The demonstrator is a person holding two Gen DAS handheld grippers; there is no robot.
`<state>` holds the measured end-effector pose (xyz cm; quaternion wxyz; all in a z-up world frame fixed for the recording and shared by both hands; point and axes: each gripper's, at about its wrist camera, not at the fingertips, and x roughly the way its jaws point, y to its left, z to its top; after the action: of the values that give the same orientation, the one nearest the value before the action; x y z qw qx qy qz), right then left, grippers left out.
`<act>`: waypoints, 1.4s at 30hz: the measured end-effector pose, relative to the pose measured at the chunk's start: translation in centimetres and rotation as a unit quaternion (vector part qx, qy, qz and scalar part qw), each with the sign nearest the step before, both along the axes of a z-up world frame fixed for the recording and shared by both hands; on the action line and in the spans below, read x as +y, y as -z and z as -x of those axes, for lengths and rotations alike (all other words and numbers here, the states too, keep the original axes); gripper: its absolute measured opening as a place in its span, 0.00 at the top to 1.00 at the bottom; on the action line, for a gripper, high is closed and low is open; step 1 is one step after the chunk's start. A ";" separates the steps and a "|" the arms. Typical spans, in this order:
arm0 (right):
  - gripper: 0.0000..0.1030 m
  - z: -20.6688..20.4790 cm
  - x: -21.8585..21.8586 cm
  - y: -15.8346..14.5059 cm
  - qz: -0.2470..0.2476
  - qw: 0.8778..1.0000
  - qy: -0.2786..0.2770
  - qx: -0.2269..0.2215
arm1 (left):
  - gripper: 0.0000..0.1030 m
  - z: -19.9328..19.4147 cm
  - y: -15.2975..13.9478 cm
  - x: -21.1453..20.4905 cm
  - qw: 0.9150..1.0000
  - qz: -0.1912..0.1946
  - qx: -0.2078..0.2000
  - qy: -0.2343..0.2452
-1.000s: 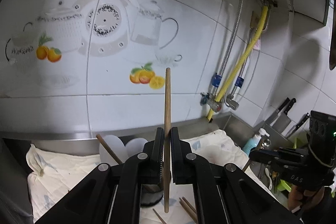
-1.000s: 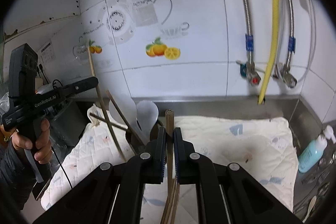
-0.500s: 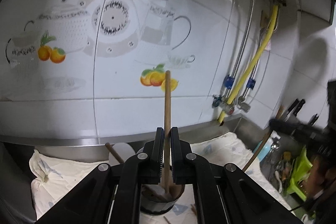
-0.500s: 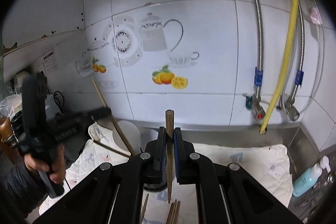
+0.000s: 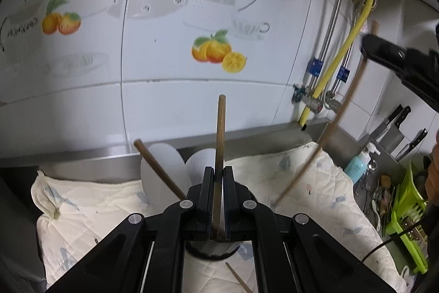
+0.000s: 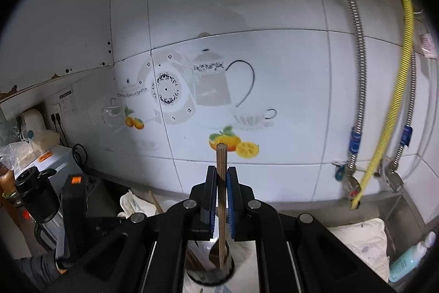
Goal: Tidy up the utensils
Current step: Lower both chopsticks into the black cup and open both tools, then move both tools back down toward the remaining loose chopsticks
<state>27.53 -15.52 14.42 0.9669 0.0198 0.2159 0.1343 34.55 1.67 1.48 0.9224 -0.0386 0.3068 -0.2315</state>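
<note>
Left gripper (image 5: 218, 183): pressed together on a chopstick (image 5: 219, 155), which stands nearly upright between the pads, its top well above the fingertips.
Left chopstick's foot: runs down behind the gripper toward the holder (image 5: 212, 251), a dark round cup just below the fingertips; whether the tip is inside cannot be told.
Right gripper (image 6: 221, 183): pinching a second chopstick (image 6: 221, 197), upright, its blunt top just above the fingertips.
Right chopstick's foot: the tip hangs over the holder's (image 6: 211, 276) mouth, at about rim height.
Left view only: the cloth (image 5: 315, 183) spread over the surface, two white spoon-like pieces (image 5: 162, 164) rising behind the holder, a wooden stick (image 5: 159, 169) leaning in it, a loose chopstick (image 5: 238, 278) lying on the cloth in front, knives (image 5: 395, 125) on the wall and a green rack (image 5: 406, 216) at far right.
Left view, right edge: the other gripper (image 5: 395, 56), blurred, with its chopstick (image 5: 329, 128) slanting down toward the cloth.
Right view only: a kettle-like black jug (image 6: 38, 197), wall sockets (image 6: 56, 117), and a sleeve (image 6: 35, 268) at lower left.
Both views: tiled wall with teapot and orange prints, yellow hose (image 6: 395, 100), blue bottle (image 6: 408, 257).
</note>
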 end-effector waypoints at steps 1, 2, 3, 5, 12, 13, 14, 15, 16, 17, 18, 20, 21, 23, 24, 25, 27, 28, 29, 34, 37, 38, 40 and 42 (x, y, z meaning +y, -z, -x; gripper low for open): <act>0.91 -0.4 0.2 0.3 -0.002 1.000 -0.001 0.002 | 0.94 0.0 0.2 0.0 1.000 -0.001 0.002 -0.001; 0.91 -0.7 0.3 0.5 -0.003 1.000 -0.002 0.003 | 0.94 0.0 0.4 0.0 1.000 -0.001 0.004 0.002; 0.91 -1.0 0.4 0.8 -0.003 1.000 -0.004 0.005 | 0.93 0.0 0.5 -0.1 1.000 -0.004 0.006 0.002; 0.91 -1.7 0.8 1.8 -0.006 1.000 -0.007 0.016 | 0.92 -0.1 0.8 -0.1 1.000 -0.010 0.012 0.004; 0.91 -3.2 1.9 5.0 0.015 0.999 -0.013 0.051 | 0.92 -0.4 1.6 0.0 0.999 -0.005 0.039 0.011; 0.91 -3.4 2.0 5.5 0.019 0.998 -0.013 0.057 | 0.92 -0.5 1.6 0.1 0.999 -0.002 0.042 0.012; 0.91 -3.5 2.1 5.9 0.020 0.998 -0.011 0.063 | 0.92 -0.5 1.6 0.1 0.999 -0.003 0.043 0.012; 0.91 -3.7 2.0 6.2 0.021 0.997 -0.009 0.067 | 0.92 -0.5 1.7 0.0 0.999 -0.003 0.044 0.013; 0.91 -3.8 2.0 6.6 0.020 0.997 -0.010 0.074 | 0.92 -0.5 1.7 0.0 0.999 -0.004 0.045 0.016; 0.91 -4.0 1.9 6.8 0.019 0.997 -0.011 0.079 | 0.92 -0.5 1.7 0.0 0.999 -0.005 0.047 0.017; 0.91 -4.1 1.9 7.1 0.019 0.996 -0.009 0.084 | 0.92 -0.6 1.7 0.0 0.999 -0.005 0.049 0.018; 0.91 -4.3 1.8 7.5 0.020 0.995 -0.008 0.093 | 0.92 -0.6 1.7 0.0 0.998 -0.004 0.054 0.021; 0.91 -4.3 1.8 7.6 0.021 0.995 -0.006 0.094 | 0.92 -0.6 1.8 0.0 0.998 -0.003 0.057 0.023; 0.91 -4.4 1.8 7.8 0.020 0.995 -0.006 0.102 | 0.92 -0.6 1.8 0.0 0.998 -0.002 0.060 0.022; 0.91 -4.6 1.7 8.0 0.017 0.994 -0.007 0.108 | 0.92 -0.6 1.8 0.0 0.998 -0.001 0.061 0.020; 0.91 -4.6 1.5 8.0 0.014 0.994 -0.003 0.108 | 0.92 -0.6 1.8 0.0 0.998 -0.002 0.061 0.019; 0.91 -4.6 1.4 8.0 0.012 0.994 -0.001 0.110 | 0.92 -0.6 1.7 0.1 0.998 -0.002 0.066 0.017; 0.90 -4.7 1.3 7.9 0.010 0.994 -0.001 0.112 | 0.91 -0.6 1.7 0.2 0.998 -0.001 0.068 0.015; 0.89 -4.7 1.2 7.9 0.007 0.993 -0.001 0.115 | 0.91 -0.6 1.7 0.2 0.997 0.000 0.070 0.013; 0.67 -4.4 1.2 7.6 0.007 0.994 -0.002 0.110 | 0.68 -0.6 1.4 0.6 0.997 0.005 0.071 0.008; 0.67 -4.2 1.3 7.3 0.013 0.994 -0.003 0.108 | 0.45 -0.1 0.9 0.8 0.999 0.012 0.050 0.002; 0.66 -4.0 1.3 7.2 0.016 0.994 -0.003 0.107 | 0.45 0.0 0.7 0.8 0.999 0.012 0.048 0.003; 0.66 -3.7 1.2 6.9 0.020 0.995 0.001 0.102 | 0.45 0.3 0.4 0.8 0.999 0.011 0.043 0.003; 0.65 -3.2 1.0 6.6 0.017 0.995 0.002 0.097 | 0.45 0.7 0.0 0.9 0.999 0.007 0.032 -0.004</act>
<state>30.70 -14.51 7.86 0.9418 0.0163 0.3111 0.1264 33.85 2.58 1.53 0.9127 -0.0540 0.3344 -0.2286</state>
